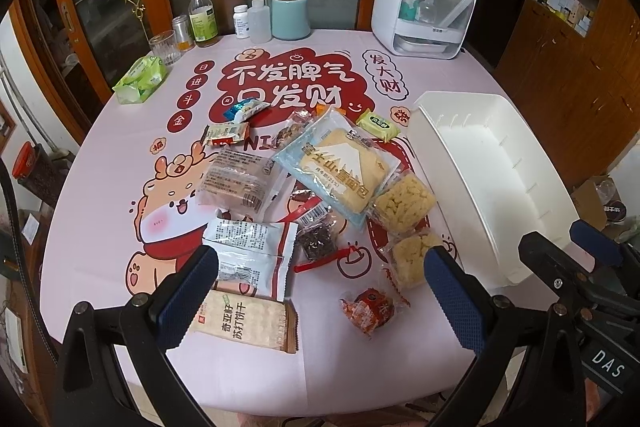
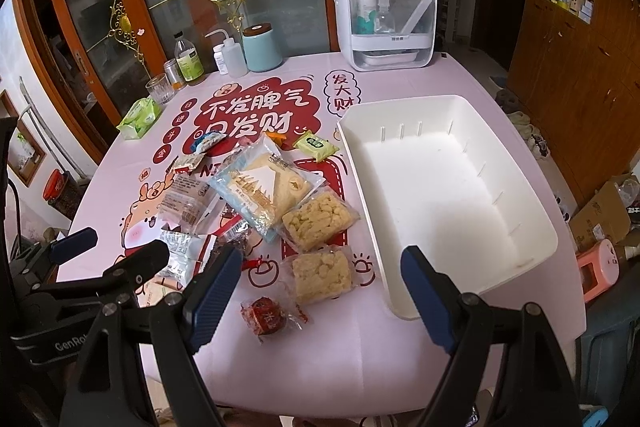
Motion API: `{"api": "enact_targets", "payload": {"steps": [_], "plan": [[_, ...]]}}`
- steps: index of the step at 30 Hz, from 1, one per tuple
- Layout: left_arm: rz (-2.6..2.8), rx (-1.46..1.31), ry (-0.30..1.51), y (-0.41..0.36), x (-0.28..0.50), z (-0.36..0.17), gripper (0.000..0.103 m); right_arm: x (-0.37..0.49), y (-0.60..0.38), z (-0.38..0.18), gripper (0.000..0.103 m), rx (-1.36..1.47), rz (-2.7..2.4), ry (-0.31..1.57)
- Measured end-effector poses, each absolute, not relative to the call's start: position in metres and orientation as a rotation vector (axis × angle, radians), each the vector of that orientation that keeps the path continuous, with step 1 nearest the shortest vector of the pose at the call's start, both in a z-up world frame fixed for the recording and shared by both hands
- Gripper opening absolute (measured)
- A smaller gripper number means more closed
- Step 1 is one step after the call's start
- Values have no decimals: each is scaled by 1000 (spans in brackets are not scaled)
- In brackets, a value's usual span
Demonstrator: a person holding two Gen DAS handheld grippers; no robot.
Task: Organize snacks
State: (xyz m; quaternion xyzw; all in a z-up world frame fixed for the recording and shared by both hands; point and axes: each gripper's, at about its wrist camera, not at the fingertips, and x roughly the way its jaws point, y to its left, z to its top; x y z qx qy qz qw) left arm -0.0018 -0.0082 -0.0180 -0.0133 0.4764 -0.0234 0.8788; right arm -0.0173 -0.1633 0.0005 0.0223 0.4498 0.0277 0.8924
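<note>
The white bin (image 2: 448,195) lies open-topped with nothing inside — free room from above, bounded by its walls. Left of it the snack pile (image 1: 320,179) crowds the middle of the table (image 1: 120,163), packets overlapping, some just beside the bin's wall. Bare cloth runs along the near edge, broken only by a red-wrapped snack (image 2: 266,315) and a cracker pack (image 1: 248,319). Along the far edge bottles (image 1: 204,15), a blue canister (image 1: 291,15) and a white cabinet (image 1: 424,3) stand upright — well apart from the pile.

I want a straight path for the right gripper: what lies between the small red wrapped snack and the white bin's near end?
Only bare pink tablecloth separates the red wrapped snack from the white bin; the right wrist view shows it.
</note>
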Motion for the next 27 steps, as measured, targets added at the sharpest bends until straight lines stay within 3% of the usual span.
{"api": "enact_targets", "payload": {"steps": [16,27], "plan": [[-148,88,1011,69,31,-11,102,4,-126,-27,83,179,-49,1049],[-524,466,1108,91,24,-97,102,-3,-113,-111,83,322,-181,1213]]}}
